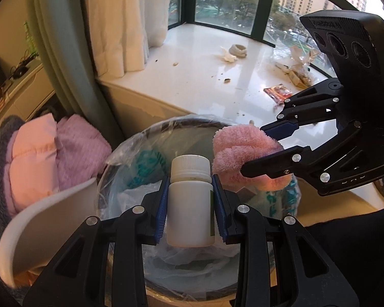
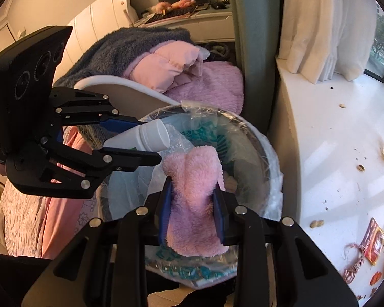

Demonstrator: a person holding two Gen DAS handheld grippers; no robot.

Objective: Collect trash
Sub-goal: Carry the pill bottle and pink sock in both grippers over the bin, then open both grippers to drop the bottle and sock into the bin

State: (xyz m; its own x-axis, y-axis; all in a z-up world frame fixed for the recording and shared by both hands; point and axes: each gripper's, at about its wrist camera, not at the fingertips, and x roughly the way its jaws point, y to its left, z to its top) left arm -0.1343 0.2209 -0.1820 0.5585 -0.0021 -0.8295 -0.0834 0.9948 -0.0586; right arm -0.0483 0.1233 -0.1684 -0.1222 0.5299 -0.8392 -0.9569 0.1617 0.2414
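The left tool [image 1: 190, 204] is clamped on a white plastic bottle [image 1: 190, 204] with a ribbed white cap, its blue pads pressing the bottle's two sides. The bottle hangs above the open mouth of a round bin [image 1: 130, 153] lined with a clear plastic bag. Crumpled plastic and teal-printed packaging lie inside the bin.

The right tool [image 2: 193, 199] grips a fluffy pink cloth [image 2: 194, 192] bunched between its pads, and it too sits over the bin [image 2: 255, 138], just to the right of the bottle [image 2: 145, 138]. From the right wrist view the left tool [image 2: 151, 140] enters from the left, the bottle's cap tilted toward the bin's centre.

To the right and beyond the bin runs a white window ledge [image 1: 204, 76] strewn with crumbs, a red wrapper [image 1: 277, 92], crumpled tissue [image 1: 229, 56] and a torn clear bag [image 1: 298, 64]. Left of the bin, pink and purple bedding [image 1: 56, 151] is heaped by a white chair back [image 1: 46, 220].
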